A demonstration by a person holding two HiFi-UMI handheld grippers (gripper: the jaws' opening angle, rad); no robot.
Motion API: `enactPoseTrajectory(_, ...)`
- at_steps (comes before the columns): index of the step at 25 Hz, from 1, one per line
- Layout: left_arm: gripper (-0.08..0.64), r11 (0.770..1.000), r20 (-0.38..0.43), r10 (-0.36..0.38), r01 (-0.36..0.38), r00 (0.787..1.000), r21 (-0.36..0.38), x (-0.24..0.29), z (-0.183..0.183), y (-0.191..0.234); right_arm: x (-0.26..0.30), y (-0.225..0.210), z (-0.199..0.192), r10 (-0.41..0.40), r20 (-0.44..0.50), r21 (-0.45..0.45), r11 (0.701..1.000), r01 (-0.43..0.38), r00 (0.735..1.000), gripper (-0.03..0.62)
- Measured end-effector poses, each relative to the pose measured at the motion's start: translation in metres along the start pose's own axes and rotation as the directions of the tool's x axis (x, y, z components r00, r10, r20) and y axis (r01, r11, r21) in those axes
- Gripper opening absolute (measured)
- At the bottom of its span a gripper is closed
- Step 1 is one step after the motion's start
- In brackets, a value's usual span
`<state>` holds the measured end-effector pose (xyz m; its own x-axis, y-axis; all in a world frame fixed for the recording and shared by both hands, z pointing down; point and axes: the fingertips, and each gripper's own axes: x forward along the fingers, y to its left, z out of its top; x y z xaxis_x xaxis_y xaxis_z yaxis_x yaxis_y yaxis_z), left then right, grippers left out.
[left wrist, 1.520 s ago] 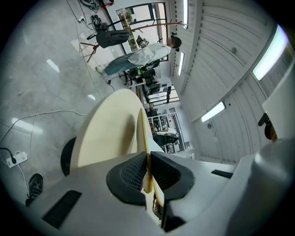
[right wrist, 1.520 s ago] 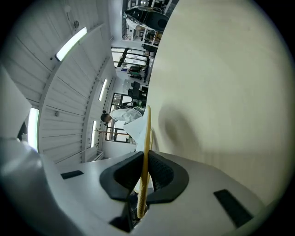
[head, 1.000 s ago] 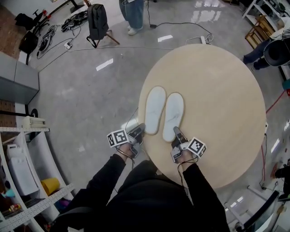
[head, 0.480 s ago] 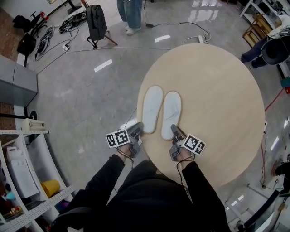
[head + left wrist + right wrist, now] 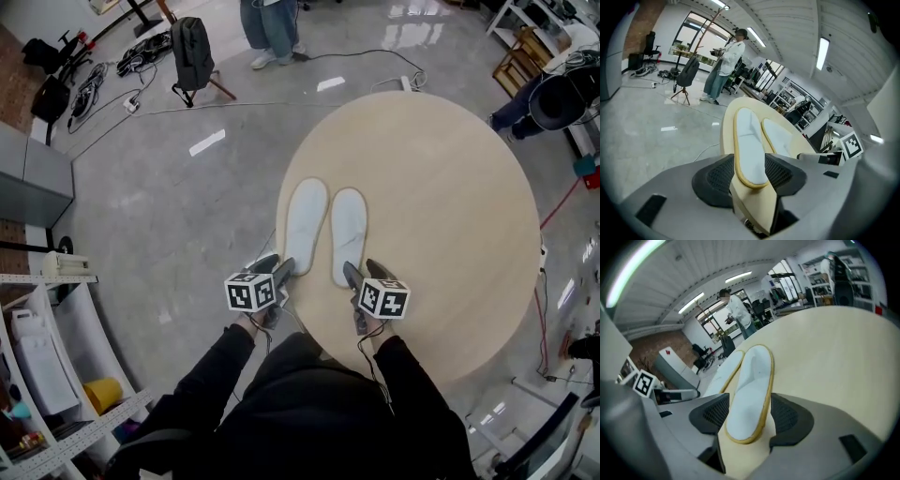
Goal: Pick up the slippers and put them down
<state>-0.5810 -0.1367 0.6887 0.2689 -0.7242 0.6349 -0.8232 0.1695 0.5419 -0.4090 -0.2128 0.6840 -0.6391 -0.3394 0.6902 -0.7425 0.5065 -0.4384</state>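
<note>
Two white slippers with pale yellow rims lie side by side, soles up, on the round beige table (image 5: 450,206). The heel of the left slipper (image 5: 305,225) (image 5: 750,140) lies on the table between the dark pads of my left gripper (image 5: 277,269) (image 5: 750,176). The right slipper (image 5: 348,234) (image 5: 747,394) has its heel between the pads of my right gripper (image 5: 363,273) (image 5: 745,417), with gaps on both sides. Both grippers' jaws have just been opening and now straddle the heels without pressing on them.
The table's near edge runs just under both grippers. On the grey floor beyond stand a backpack on a stand (image 5: 192,47) and a person (image 5: 272,23). Another person (image 5: 553,98) is at the right. White shelving (image 5: 56,356) stands at the lower left.
Both grippers have rolled so that their marker cubes face up. Their jaws, shut on the slipper heels before, now stand open around them. The slippers still lie flat on the table.
</note>
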Motion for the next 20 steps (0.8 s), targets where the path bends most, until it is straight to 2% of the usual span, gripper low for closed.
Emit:
enactPoseTrajectory(2,0.198,0.999,0.009,-0.002,0.002,1.000,0.032,-0.004,0.002,-0.006,-0.006,-0.002,0.000,-0.055,-0.014,-0.126,0.991,0.053,0.998,0.264)
enactPoseTrajectory(3,0.198,0.999,0.018,-0.007,0.007,1.000,0.046,-0.007,0.004,-0.011,-0.009,-0.001,0.002,-0.066,-0.008,-0.159,0.985,0.064,0.998,0.264)
enactPoseTrajectory(6,0.198,0.995,0.044,-0.049,0.045,0.998,0.085,-0.019,0.007,-0.031,-0.025,0.007,0.007,-0.048,0.028,-0.183,0.982,0.052,0.998,0.262)
enactPoseTrajectory(10,0.198,0.980,0.046,-0.161,0.153,0.986,0.129,-0.031,-0.002,-0.075,-0.053,0.025,0.002,0.029,0.054,-0.181,0.983,-0.019,0.998,0.261)
enactPoseTrajectory(11,0.196,0.973,0.040,-0.187,0.179,0.982,0.144,-0.032,-0.005,-0.087,-0.061,0.028,-0.001,0.049,0.055,-0.180,0.983,-0.038,0.997,0.248)
enactPoseTrajectory(15,0.177,0.944,0.012,-0.277,0.270,0.961,0.191,-0.037,-0.024,-0.141,-0.098,0.041,-0.013,0.148,0.056,-0.174,0.975,-0.136,0.987,0.064)
enactPoseTrajectory(20,0.089,0.905,-0.027,-0.348,0.344,0.937,0.250,-0.053,-0.051,-0.206,-0.152,0.041,-0.030,0.232,0.068,-0.136,0.966,-0.221,0.970,0.019)
